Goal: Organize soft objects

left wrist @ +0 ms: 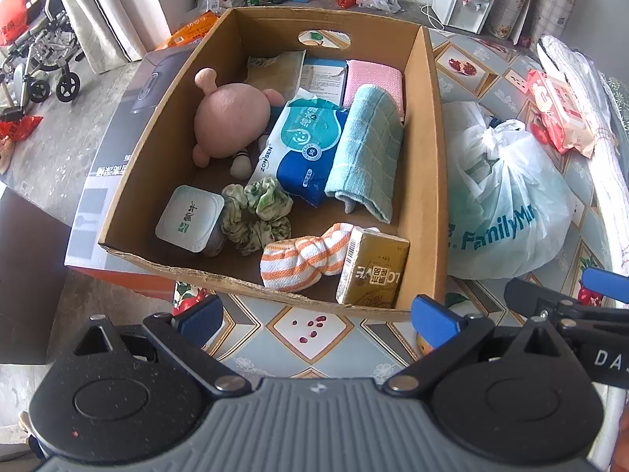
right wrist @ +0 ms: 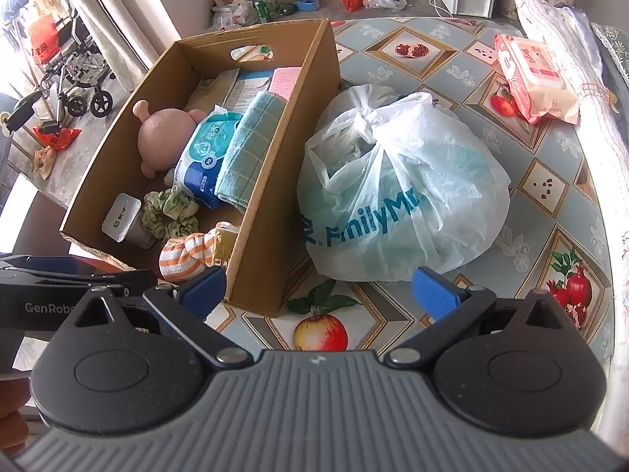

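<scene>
Both grippers, left (left wrist: 316, 320) and right (right wrist: 318, 291), hover fingers spread, empty, short of cardboard box (left wrist: 426, 165), its soft items packed inside, tied bag (right wrist: 405, 196) at 3 o'clock, likely unsorted.

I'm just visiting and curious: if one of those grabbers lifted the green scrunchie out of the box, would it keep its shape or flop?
The green scrunchie would probably flop: it lies in loose, crumpled ruffles. It looks light for its size, being only gathered cloth. It seems unlikely to slip, since the folds give the fingers something to pinch, and it shouldn't roll.
</scene>
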Motion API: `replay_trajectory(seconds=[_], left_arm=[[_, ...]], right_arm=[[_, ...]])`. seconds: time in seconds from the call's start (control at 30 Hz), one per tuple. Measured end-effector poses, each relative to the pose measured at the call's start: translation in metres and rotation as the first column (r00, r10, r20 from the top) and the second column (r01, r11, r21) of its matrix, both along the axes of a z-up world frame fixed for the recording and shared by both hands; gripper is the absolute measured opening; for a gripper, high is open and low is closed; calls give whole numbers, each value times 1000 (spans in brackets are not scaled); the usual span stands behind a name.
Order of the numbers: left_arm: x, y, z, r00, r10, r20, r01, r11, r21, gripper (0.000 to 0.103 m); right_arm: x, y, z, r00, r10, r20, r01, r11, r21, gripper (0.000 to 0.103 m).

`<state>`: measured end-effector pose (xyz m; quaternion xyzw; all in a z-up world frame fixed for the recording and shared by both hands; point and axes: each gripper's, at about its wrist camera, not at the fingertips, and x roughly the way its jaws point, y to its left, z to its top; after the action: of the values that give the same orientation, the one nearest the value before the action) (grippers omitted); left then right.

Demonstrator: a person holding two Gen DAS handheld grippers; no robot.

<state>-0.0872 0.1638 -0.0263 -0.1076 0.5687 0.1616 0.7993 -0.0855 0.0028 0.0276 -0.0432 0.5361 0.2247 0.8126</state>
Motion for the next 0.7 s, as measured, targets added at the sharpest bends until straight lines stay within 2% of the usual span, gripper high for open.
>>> replay_trajectory(seconds=[0.7], left_arm=[[-11, 8, 1, 1000, 22, 10, -22, 1000, 0, 102]], right_arm=[[-7, 12, 7, 999, 38, 25, -37, 999, -32, 101]])
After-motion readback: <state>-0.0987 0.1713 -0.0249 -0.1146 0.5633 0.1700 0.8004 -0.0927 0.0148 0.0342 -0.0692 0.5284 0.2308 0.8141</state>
